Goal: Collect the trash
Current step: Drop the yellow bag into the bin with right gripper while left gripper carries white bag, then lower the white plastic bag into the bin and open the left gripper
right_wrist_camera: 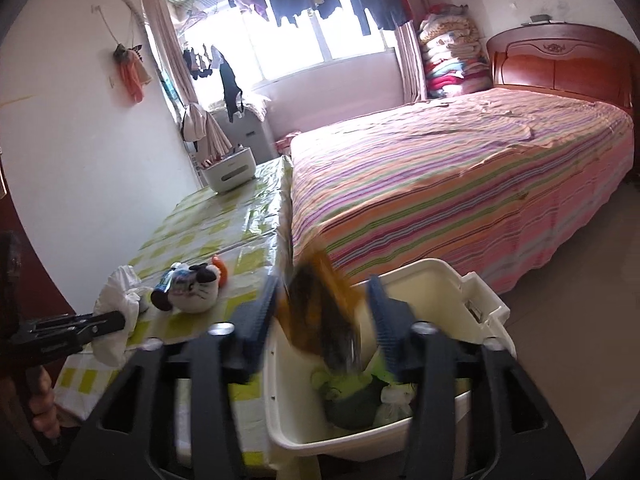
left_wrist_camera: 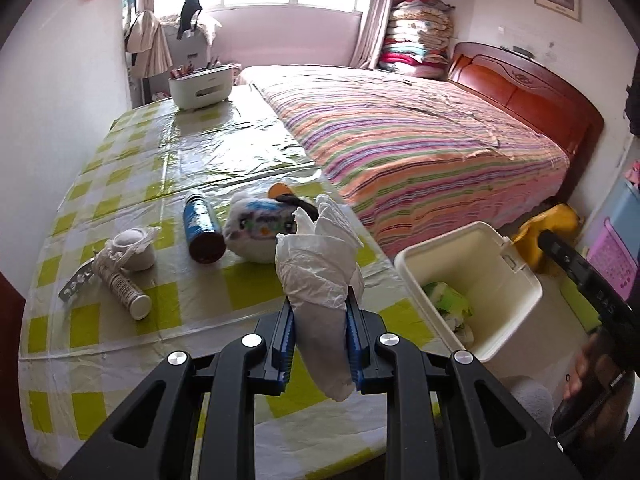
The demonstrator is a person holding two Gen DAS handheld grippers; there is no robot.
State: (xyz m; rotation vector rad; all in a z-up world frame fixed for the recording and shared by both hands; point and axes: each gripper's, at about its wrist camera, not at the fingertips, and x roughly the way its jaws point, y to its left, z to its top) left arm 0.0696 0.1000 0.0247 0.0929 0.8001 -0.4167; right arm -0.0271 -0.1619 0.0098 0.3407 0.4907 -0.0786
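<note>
Between our left gripper's [left_wrist_camera: 320,340] fingers [left_wrist_camera: 282,344] we pinch a crumpled white tissue wad [left_wrist_camera: 320,276], its long axis running along the fingers, the loose end poking up and forward, the squeezed end hanging below the pads. It hovers over the right edge of the surface [left_wrist_camera: 120,184], just beside the bin [left_wrist_camera: 516,304].

Our right gripper [right_wrist_camera: 324,320] has its fingers [right_wrist_camera: 256,320] spread wide. Between them, blurred, an orange and black wrapper [right_wrist_camera: 320,312] tilts with its long axis running down toward the bin; we cannot tell whether it touches either finger.

Going by size, the striped bed [left_wrist_camera: 420,140] lies along the surface's right edge. The surface wears a green checked plastic cloth. The cream bin [right_wrist_camera: 472,296] stands at the surface's near right corner, lid hanging open, holding green packaging [left_wrist_camera: 448,300] and a knotted pale bag [right_wrist_camera: 394,398]. A white organiser box [left_wrist_camera: 200,88] sits at the far edge. Mid-surface lie a plush toy [left_wrist_camera: 256,228], a blue bottle [left_wrist_camera: 202,228] on its side, a white roll [left_wrist_camera: 134,250], a slim white tube [left_wrist_camera: 124,290] and a pill blister [left_wrist_camera: 76,284].
</note>
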